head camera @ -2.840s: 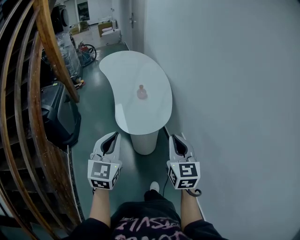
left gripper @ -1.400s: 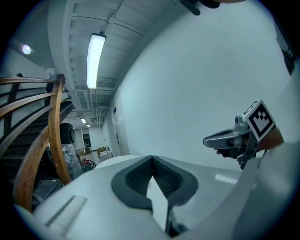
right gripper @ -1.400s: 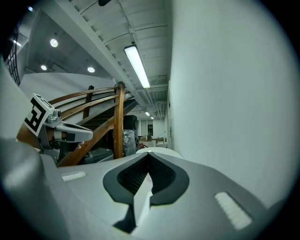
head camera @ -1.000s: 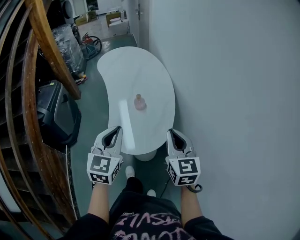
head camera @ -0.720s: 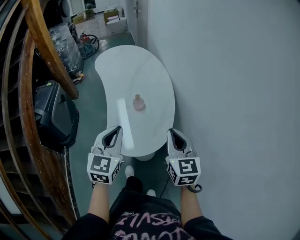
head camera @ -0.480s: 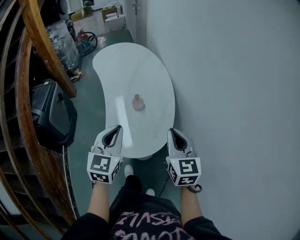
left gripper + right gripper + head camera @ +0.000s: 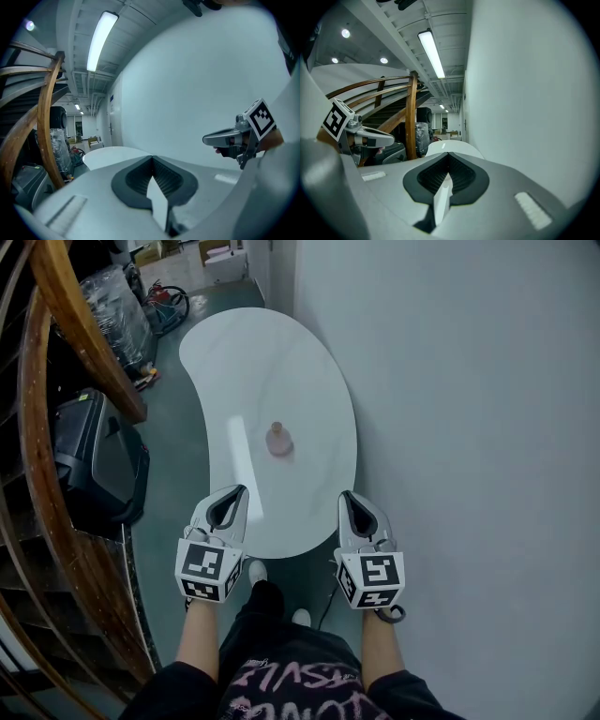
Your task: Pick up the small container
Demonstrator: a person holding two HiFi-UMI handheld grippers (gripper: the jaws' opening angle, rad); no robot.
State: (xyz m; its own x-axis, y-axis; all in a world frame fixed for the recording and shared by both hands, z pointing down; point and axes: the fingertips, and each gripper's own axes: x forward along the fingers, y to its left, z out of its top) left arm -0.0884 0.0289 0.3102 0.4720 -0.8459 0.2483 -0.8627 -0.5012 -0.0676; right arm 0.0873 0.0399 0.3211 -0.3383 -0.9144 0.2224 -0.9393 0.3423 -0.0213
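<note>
In the middle of the head view, the small container [image 7: 278, 441] is dusty pink against the glossy white surface [image 7: 281, 343]. Low in the frame, the left claw [image 7: 234, 498] and right claw [image 7: 349, 501] are pale grey with a black ribbed lining. Each carries a cube patterned in black-and-white squares. The floor [image 7: 178, 456] is dark teal, and the wall [image 7: 469, 427] at right is a pale blue-grey. At the left edge, the banister [image 7: 66, 296] is warm brown wood above a black case [image 7: 94, 460]. At the bottom edge, the person's black top [image 7: 281, 685] bears pink lettering.
</note>
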